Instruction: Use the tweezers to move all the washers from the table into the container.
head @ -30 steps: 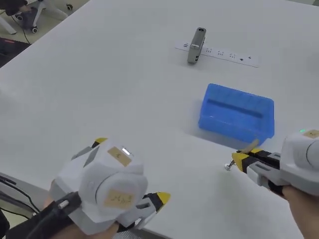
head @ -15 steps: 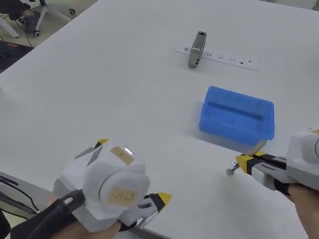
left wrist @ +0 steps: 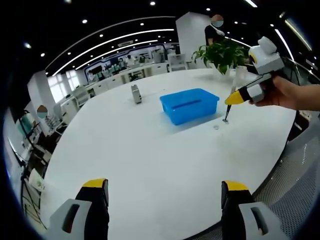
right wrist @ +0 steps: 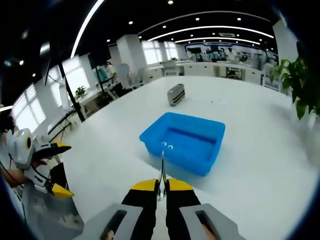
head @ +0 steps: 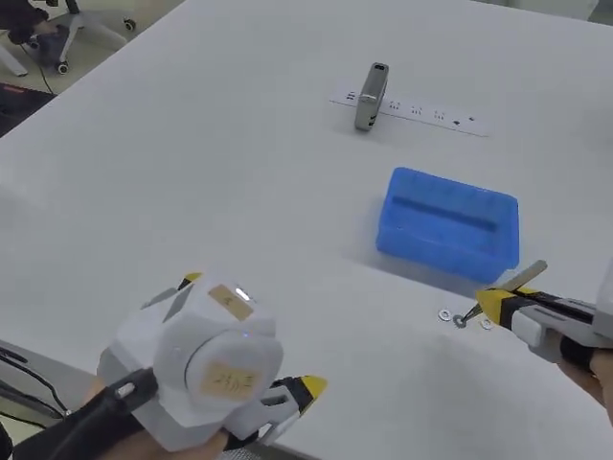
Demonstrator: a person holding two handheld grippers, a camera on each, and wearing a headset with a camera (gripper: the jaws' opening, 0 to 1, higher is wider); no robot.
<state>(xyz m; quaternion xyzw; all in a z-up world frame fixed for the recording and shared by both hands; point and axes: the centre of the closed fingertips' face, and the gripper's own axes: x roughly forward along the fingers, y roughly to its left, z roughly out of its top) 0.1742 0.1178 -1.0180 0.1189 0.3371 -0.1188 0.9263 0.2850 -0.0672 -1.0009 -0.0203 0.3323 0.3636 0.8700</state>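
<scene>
**Tweezers down among the table washers, beside the container**

Right gripper [head: 493,305]: jaws pressed together on the tweezers [head: 525,277]. The tweezers stick out past the yellow tips and slant down to the white table [head: 239,172].

The tweezer points sit among three washers [head: 445,314]. These lie on the table just beside the blue container [head: 448,222], off the corner nearest the person's right hand. They are too small to tell whether the points touch or pinch one.

In the right gripper view, two further washers [right wrist: 163,145] lie inside the container, close to its wall on the person's side.

Left gripper [head: 249,332]: jaws spread wide with nothing between them. It is held well apart from the container, on the person's left, near the table edge.

On the far side of the container, a white power strip [head: 431,113] lies flat on the table. A grey adapter [head: 369,96] stands at its left end.
</scene>
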